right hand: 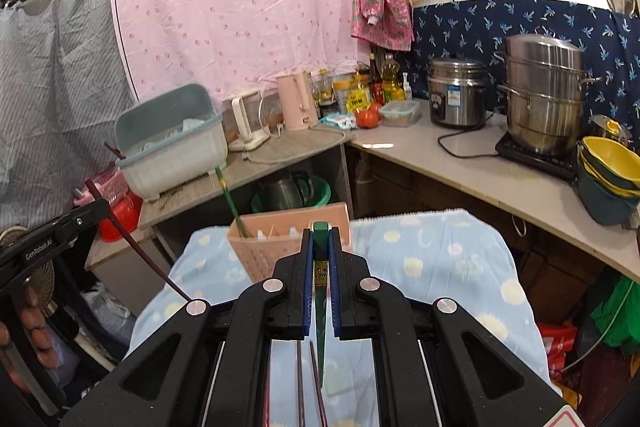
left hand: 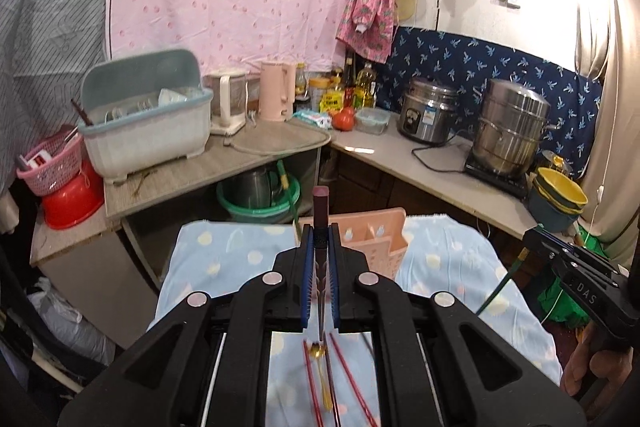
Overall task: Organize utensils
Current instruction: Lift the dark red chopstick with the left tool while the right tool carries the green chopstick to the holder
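My left hand-held gripper (left hand: 320,239) is clamped on 1 maroon chopstick (left hand: 321,203), my right hand-held gripper (right hand: 320,241) on 1 green chopstick (right hand: 321,231); both held just short of the pink holder (right hand: 280,239). 1 green stick (right hand: 230,199) already stands in holder's left compartment. Left to do, I judge: red chopsticks (left hand: 352,383) & gold spoon (left hand: 320,359) lie on the cloth-covered tabletop (left hand: 224,259), nearer me than holder. Roughly early-mid.

Home kitchen (rice cooker (right hand: 457,93), steamer pot (right hand: 543,95))
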The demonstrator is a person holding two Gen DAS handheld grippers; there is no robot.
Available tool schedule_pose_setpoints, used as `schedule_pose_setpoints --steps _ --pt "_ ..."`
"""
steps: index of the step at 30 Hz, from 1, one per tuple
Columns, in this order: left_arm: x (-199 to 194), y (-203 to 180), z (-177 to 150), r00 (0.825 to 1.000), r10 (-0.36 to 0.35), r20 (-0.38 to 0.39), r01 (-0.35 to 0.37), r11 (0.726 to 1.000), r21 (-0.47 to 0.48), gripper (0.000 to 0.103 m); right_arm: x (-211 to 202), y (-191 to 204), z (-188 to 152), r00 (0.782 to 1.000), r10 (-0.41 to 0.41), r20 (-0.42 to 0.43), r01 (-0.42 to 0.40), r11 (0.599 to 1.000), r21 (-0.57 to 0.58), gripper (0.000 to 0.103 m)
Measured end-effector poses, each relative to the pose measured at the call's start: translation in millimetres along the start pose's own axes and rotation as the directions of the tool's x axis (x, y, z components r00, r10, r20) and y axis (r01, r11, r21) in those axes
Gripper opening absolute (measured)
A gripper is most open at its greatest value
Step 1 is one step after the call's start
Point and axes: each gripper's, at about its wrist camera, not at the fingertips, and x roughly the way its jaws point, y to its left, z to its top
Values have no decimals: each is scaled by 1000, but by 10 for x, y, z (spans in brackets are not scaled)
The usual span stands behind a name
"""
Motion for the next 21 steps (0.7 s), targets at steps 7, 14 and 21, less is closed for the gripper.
schedule_pose_setpoints --steps 7,14,21 --pt "193 -87 522 997 -2 83 0 1000 16 7 232 17 610 997 10 78 -12 1000 19 7" --pt "507 -157 914 992 -17 126 15 1000 19 7 493 199 1100 989 30 143 -31 999 10 7" --pt "919 -195 910 995 -40 96 39 999 8 7 884 308 1220 988 42 147 -46 999 24 7"
